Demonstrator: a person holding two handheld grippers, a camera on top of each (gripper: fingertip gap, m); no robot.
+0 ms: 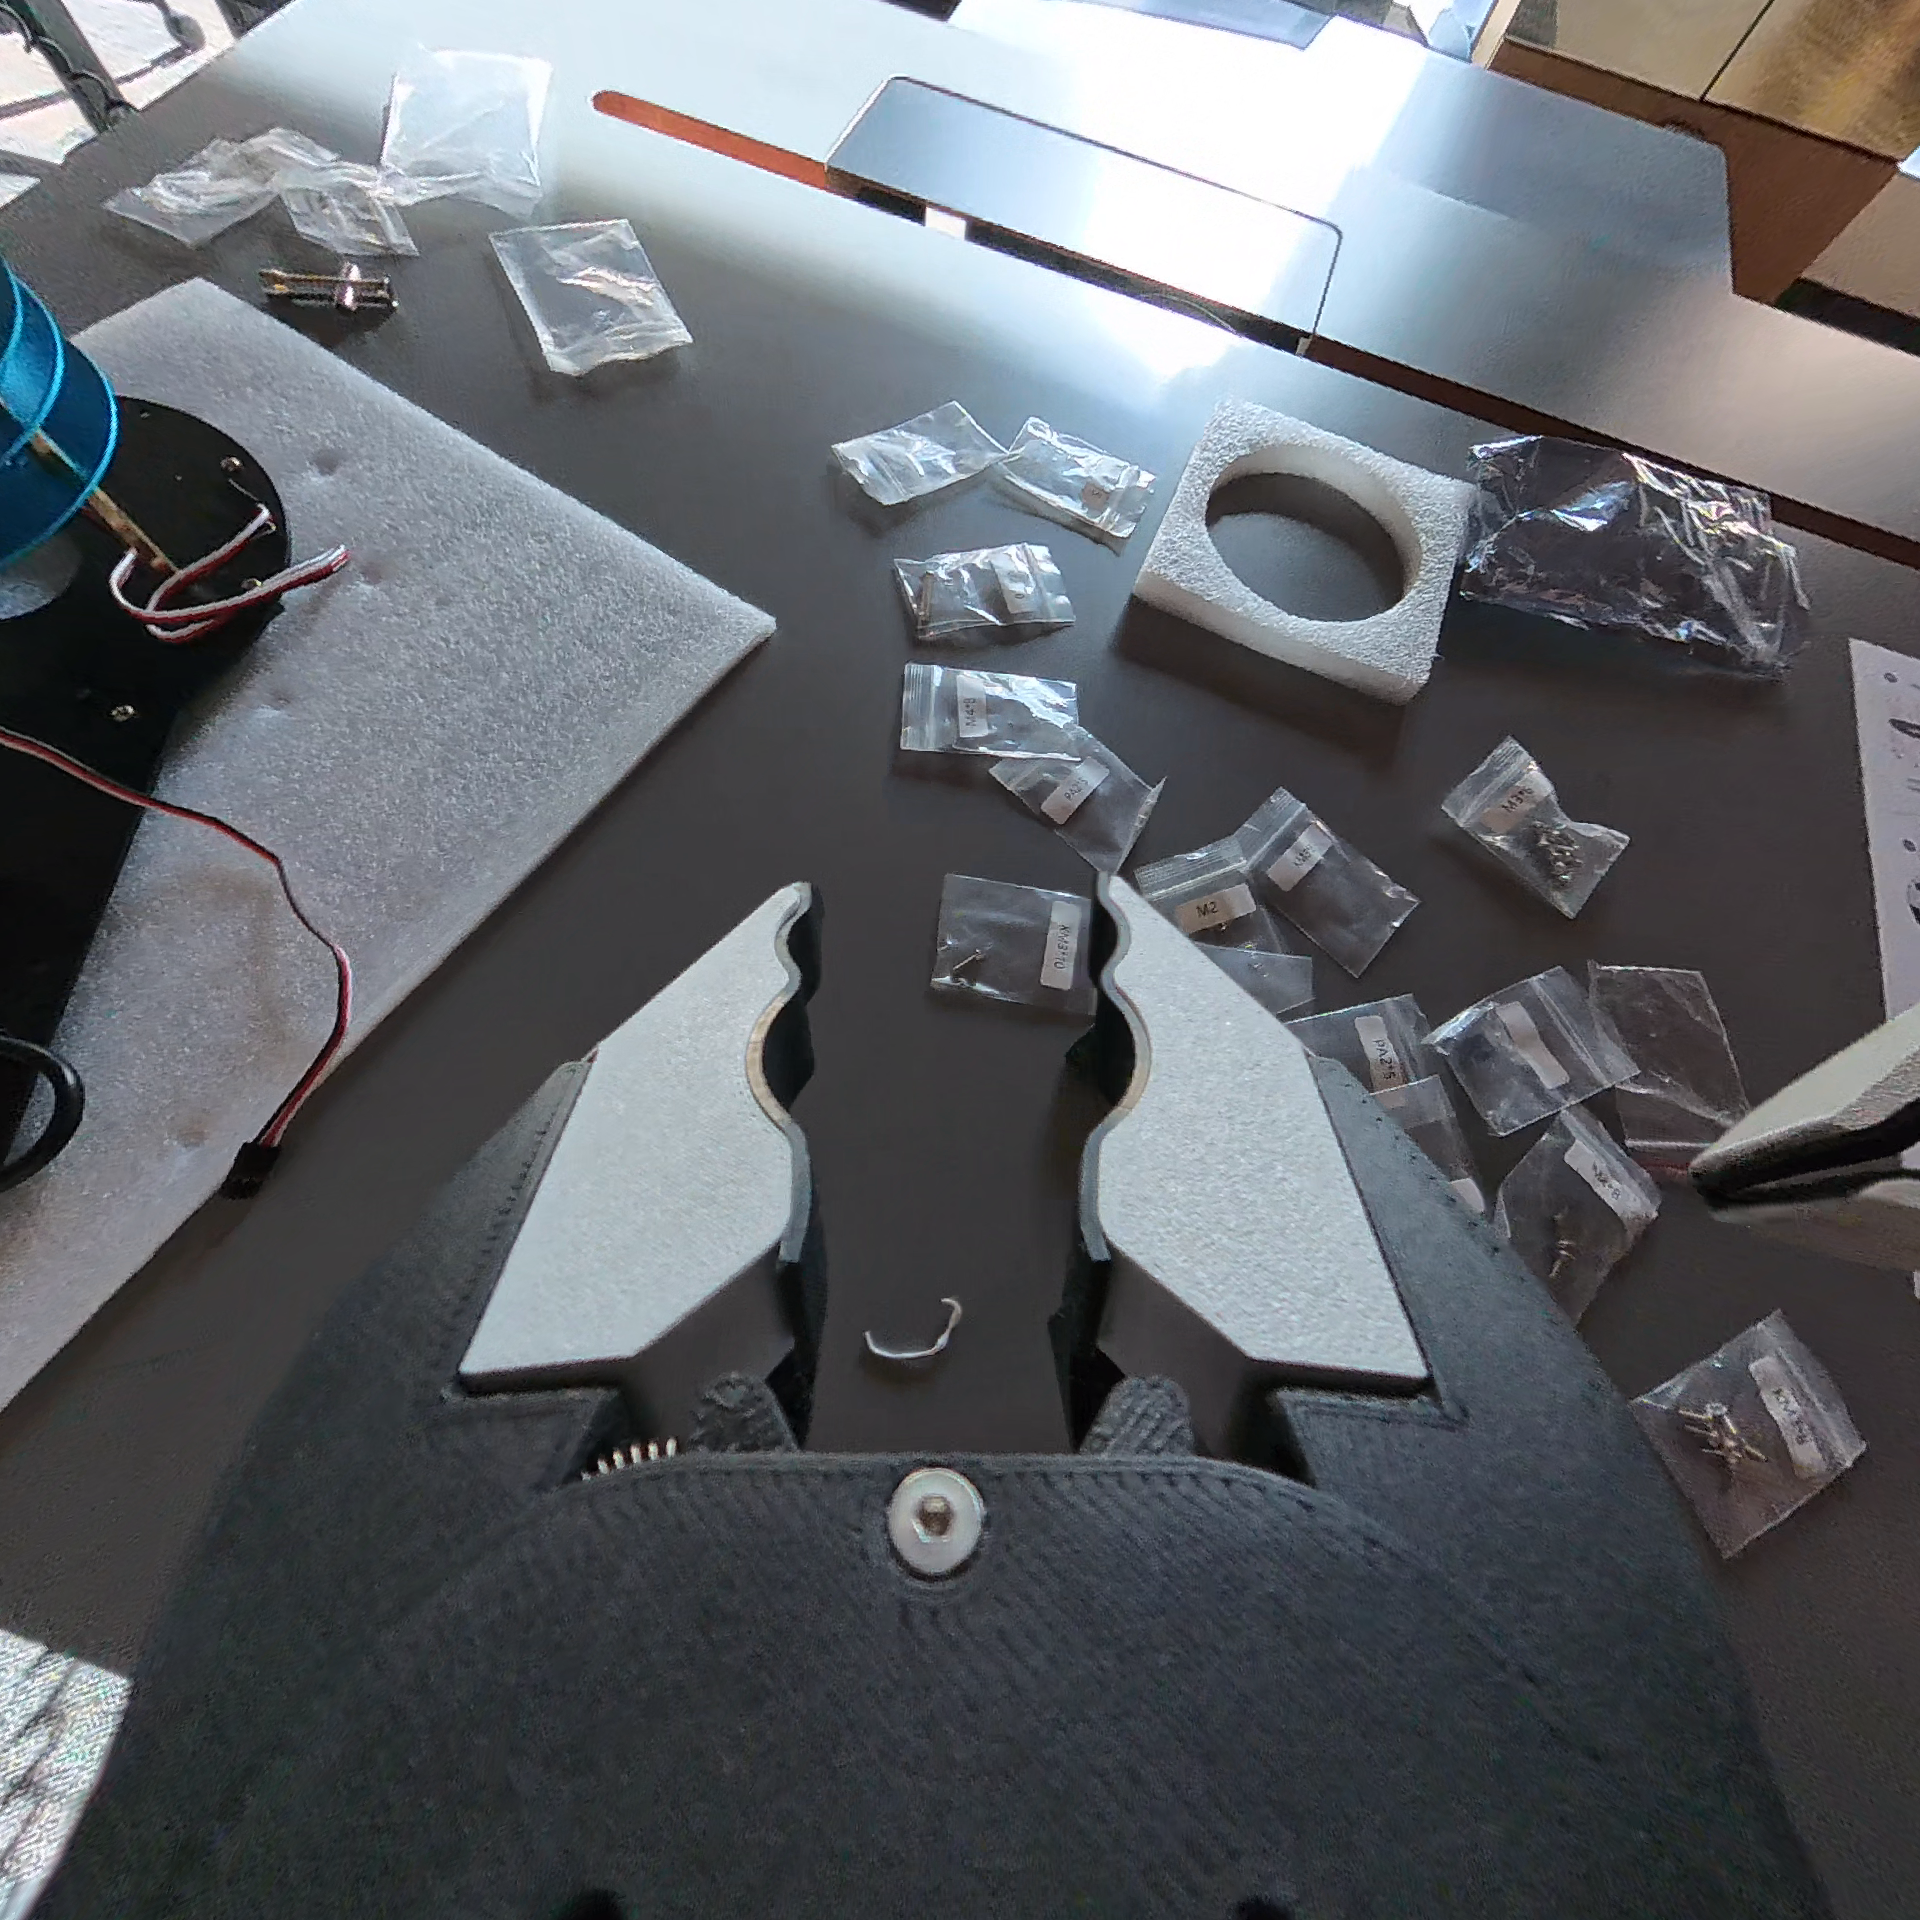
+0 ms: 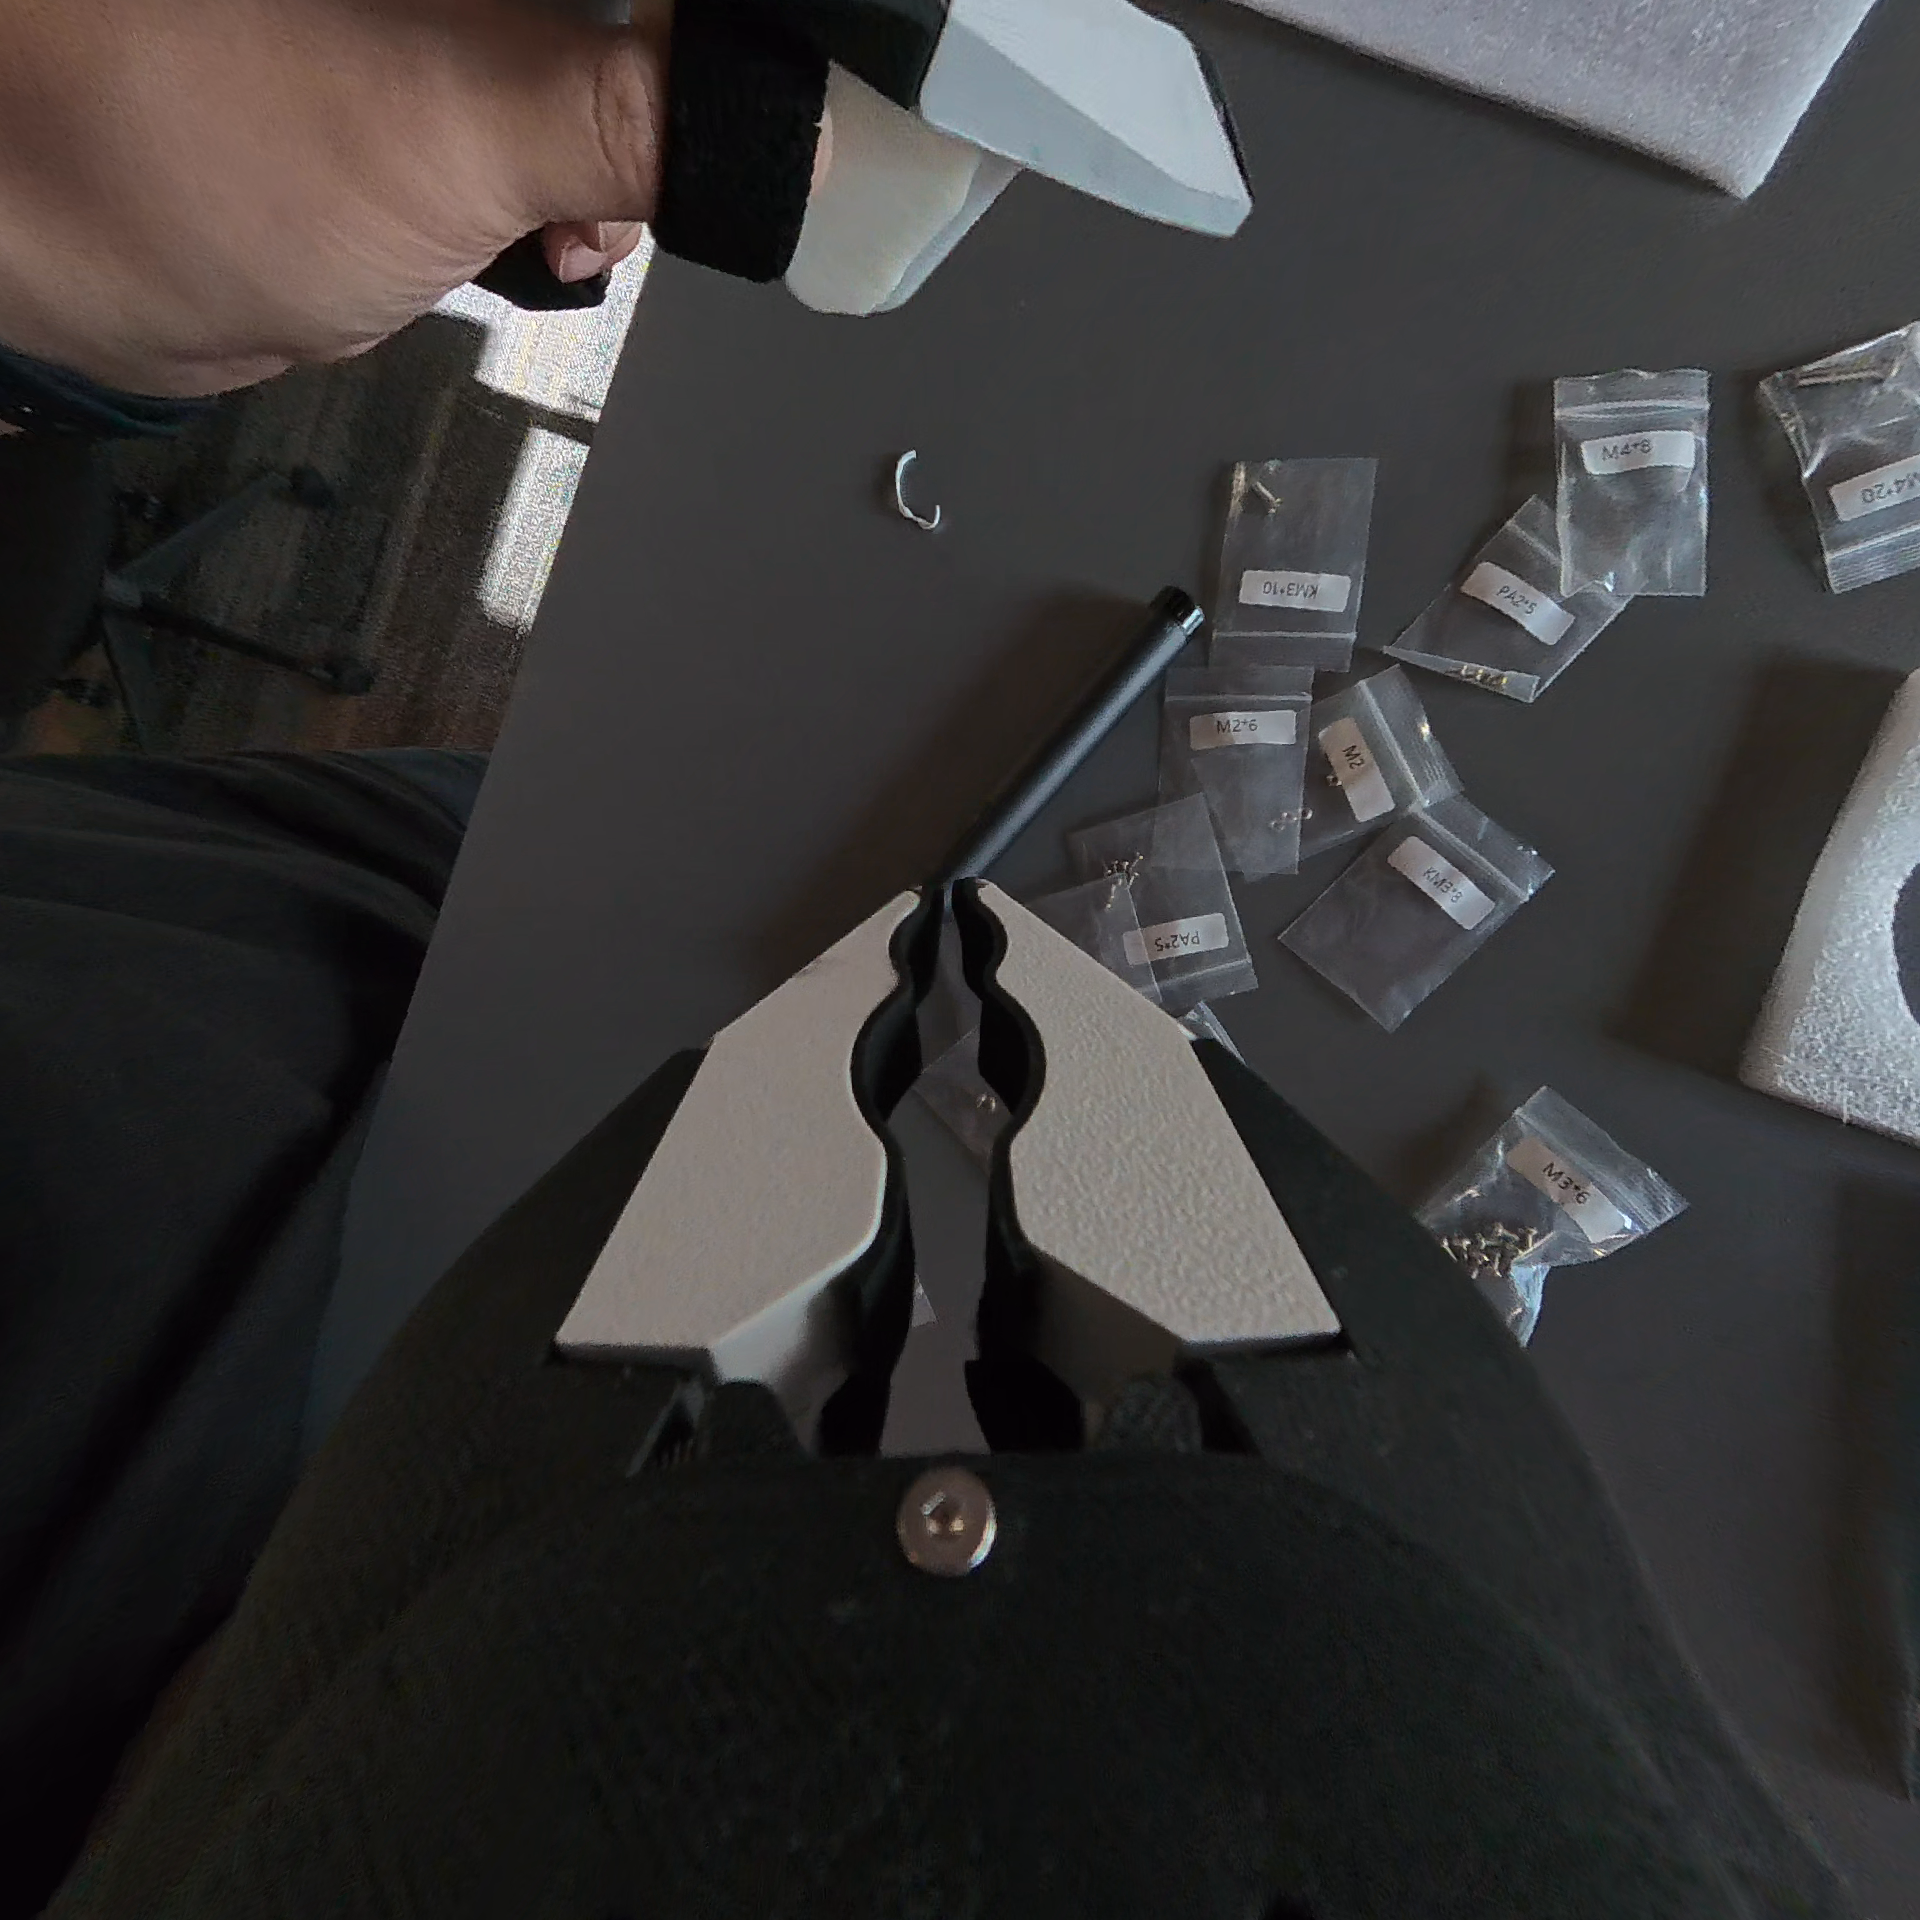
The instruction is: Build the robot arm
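My left gripper [image 1: 953, 891] is open and empty, hovering over the dark table [image 1: 790, 748]. A small clear bag [image 1: 1013, 951] with one screw lies just beyond its right fingertip. A white wire tie [image 1: 914, 1335] lies on the table between the fingers. My right gripper [image 2: 945, 891] is shut on a thin black rod [image 2: 1086, 732] that sticks out forward and to the right over the table. Several small labelled screw bags [image 2: 1361, 790] lie to its right. The right gripper also shows at the right edge of the left wrist view [image 1: 1714, 1179]. The left gripper [image 2: 1049, 114] and a hand [image 2: 260, 177] show at the top of the right wrist view.
A grey foam sheet [image 1: 436, 644] lies at left, carrying a black base [image 1: 197, 488] with a blue cylinder [image 1: 42, 405] and a red-white-black wire [image 1: 312, 997]. A white foam block with a round hole [image 1: 1174, 566] and a dark crinkled bag [image 1: 1631, 551] lie beyond. The table edge [image 2: 520, 831] runs along the left.
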